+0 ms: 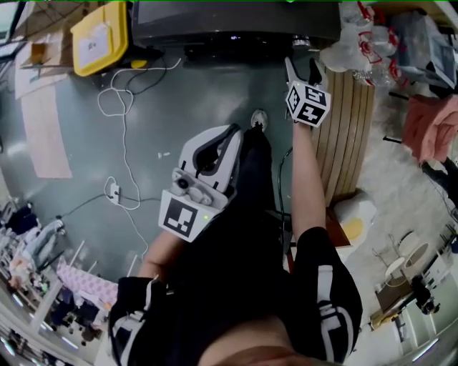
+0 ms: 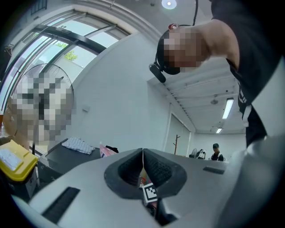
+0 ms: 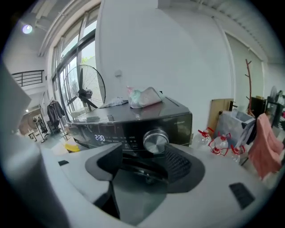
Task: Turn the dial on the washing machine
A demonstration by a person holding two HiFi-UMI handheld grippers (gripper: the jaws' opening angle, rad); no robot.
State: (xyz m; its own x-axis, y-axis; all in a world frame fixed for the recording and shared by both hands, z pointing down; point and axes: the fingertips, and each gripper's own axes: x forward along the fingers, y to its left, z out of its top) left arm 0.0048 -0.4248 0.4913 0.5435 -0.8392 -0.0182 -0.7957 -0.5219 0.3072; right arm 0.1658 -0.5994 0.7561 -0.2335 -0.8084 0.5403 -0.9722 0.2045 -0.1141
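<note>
The black washing machine (image 3: 133, 122) stands straight ahead in the right gripper view, its lit display at the left and its round silver dial (image 3: 156, 140) at the right of the panel. My right gripper (image 3: 143, 156) is open, its jaws set wide, and the dial lies a short way beyond the tips, nearer the right jaw, with nothing touching it. In the head view the right gripper (image 1: 302, 69) reaches out to the machine's (image 1: 236, 21) front right corner. My left gripper (image 1: 232, 132) is held back near the person's body, jaws shut and empty, tilted upward (image 2: 143, 160).
A yellow bin (image 1: 101, 37) sits left of the machine and white cables (image 1: 122, 100) trail over the floor. A slatted wooden panel (image 1: 347, 129), bagged plastic bottles (image 3: 216, 140) and a pink cloth (image 1: 433, 125) crowd the right. A bundle (image 3: 143, 97) lies on the machine's top.
</note>
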